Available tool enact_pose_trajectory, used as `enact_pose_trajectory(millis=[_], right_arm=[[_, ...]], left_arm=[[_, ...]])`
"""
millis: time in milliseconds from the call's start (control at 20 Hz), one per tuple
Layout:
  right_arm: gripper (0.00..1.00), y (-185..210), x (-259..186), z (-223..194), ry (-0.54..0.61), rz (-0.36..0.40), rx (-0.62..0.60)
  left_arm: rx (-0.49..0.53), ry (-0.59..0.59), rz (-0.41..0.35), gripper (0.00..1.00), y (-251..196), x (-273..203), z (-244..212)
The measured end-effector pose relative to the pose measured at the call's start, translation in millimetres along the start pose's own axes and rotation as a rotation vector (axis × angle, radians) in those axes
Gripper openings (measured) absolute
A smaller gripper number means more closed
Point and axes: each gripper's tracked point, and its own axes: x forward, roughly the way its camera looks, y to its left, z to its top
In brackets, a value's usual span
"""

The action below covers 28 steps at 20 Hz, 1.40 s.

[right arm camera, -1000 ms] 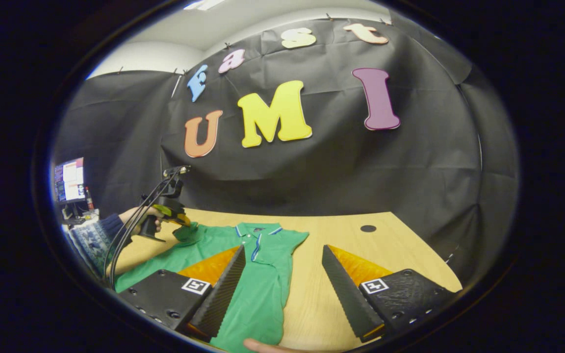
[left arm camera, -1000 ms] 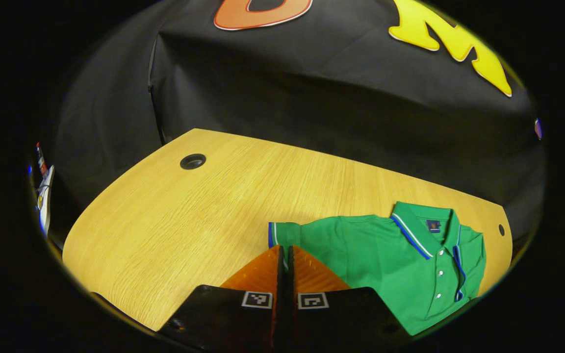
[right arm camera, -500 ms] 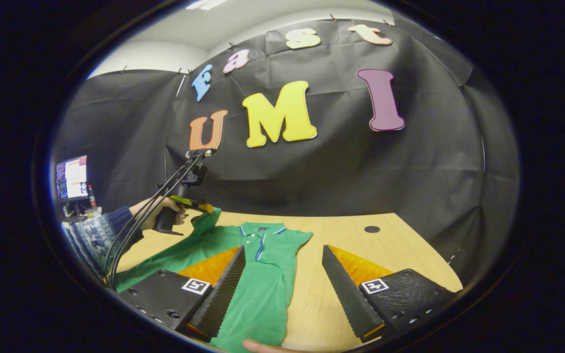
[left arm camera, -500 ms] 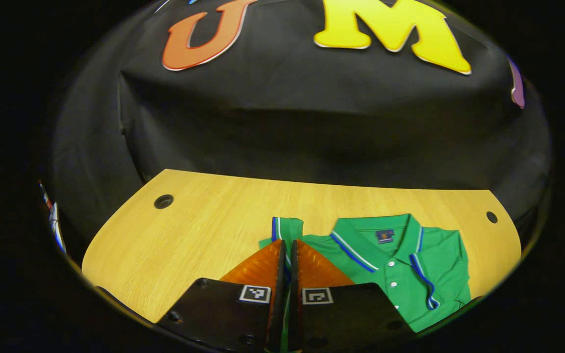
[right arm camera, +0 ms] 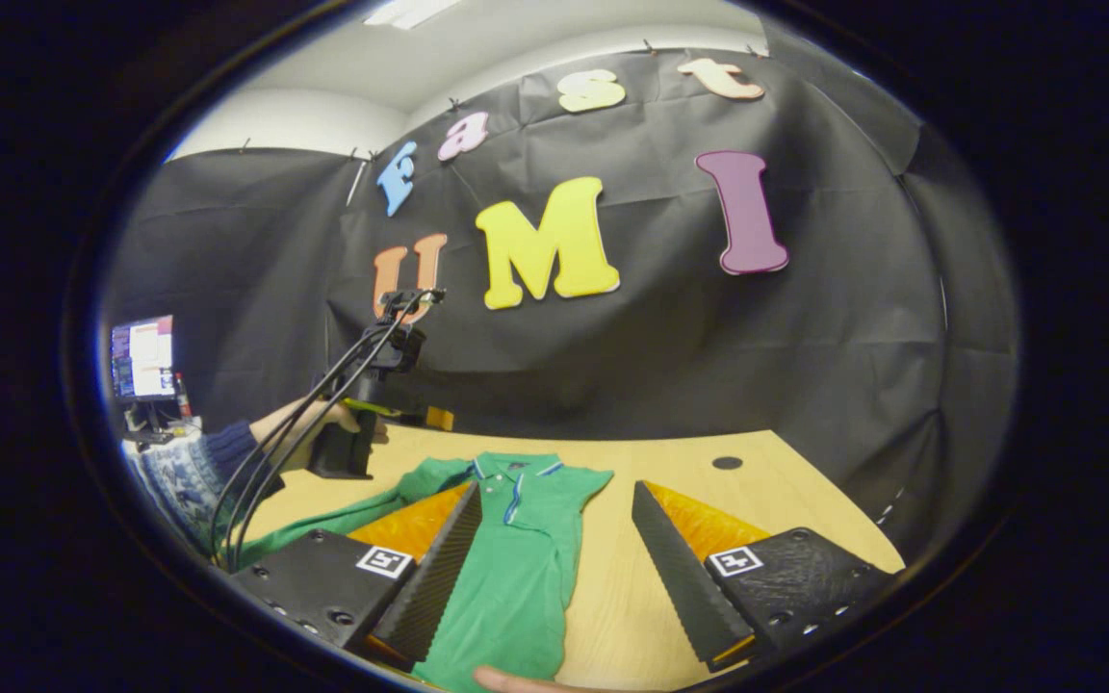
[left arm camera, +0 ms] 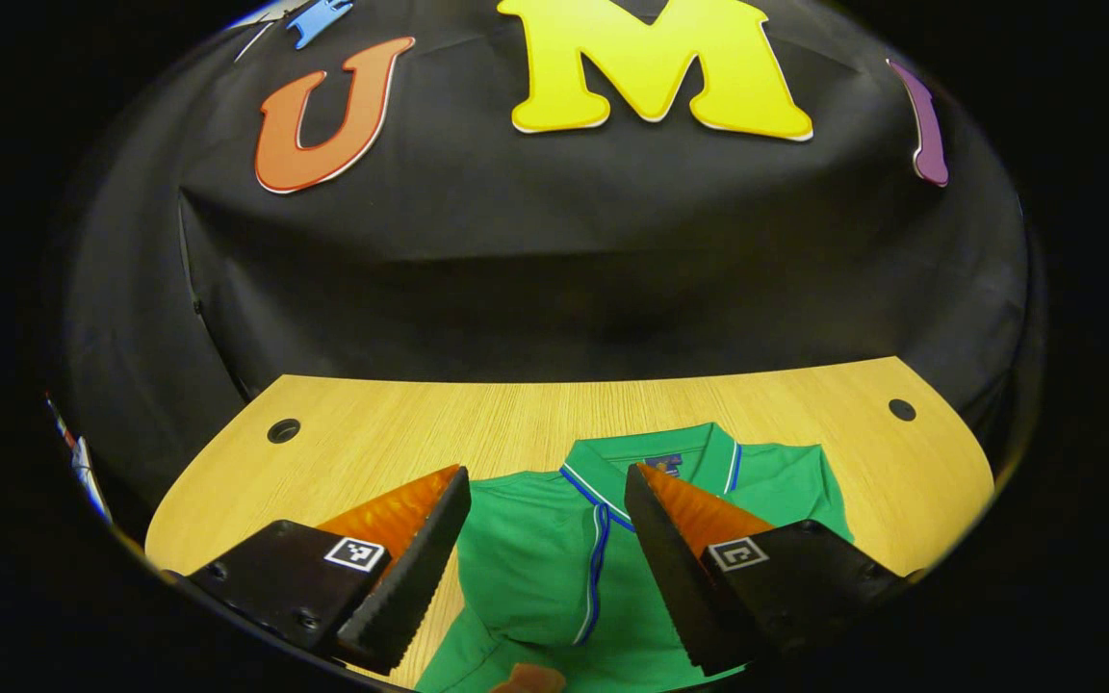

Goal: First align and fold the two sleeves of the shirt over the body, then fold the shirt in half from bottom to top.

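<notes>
Shirt (left arm camera: 535, 568) lies on the bench (left arm camera: 516, 423), one sleeve folded over; left tool (left arm camera: 547, 539) and right tool (right arm camera: 556, 553) both gape empty.

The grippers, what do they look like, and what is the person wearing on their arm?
Each gripper has two wedge-shaped fingers with toothed, ridged inner faces, set on black blocks with screws. Every block carries a small square black-and-white marker. On the left gripper, seen from the right gripper view, there is a black pistol-style handle, a small camera on top and black cables looping down. The sleeve is a dark blue knitted jumper with a pale pattern.
</notes>
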Motion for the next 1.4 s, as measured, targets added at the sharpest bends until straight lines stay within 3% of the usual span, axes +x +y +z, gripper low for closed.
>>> enact_pose_trajectory(millis=[200,250,300,450,800,1150,1400], right_arm=[[0.95,-2,-10,14,-0.039,-0.045,-0.019],[1.00,3,-15,18,-0.040,-0.043,-0.015],[0.92,7,-19,20,-0.042,-0.044,-0.012],[0.96,17,-36,25,-0.057,-0.061,-0.037],[0.93,25,-93,16,-0.022,-0.133,-0.087],[0.96,25,-136,-24,0.038,-0.155,-0.140],[0.95,30,-147,-56,0.056,-0.184,-0.118]], left_arm=[[-0.029,-0.056,-0.039,1.00,3,-60,5],[-0.018,-0.080,-0.042,1.00,7,-77,7],[-0.012,-0.105,-0.049,1.00,13,-95,6],[-0.002,-0.188,-0.064,1.00,24,-150,4],[0.029,-0.294,-0.017,1.00,48,-250,-47],[-0.005,-0.313,0.019,1.00,77,-310,-107],[0.019,-0.325,0.072,1.00,110,-317,-150]])
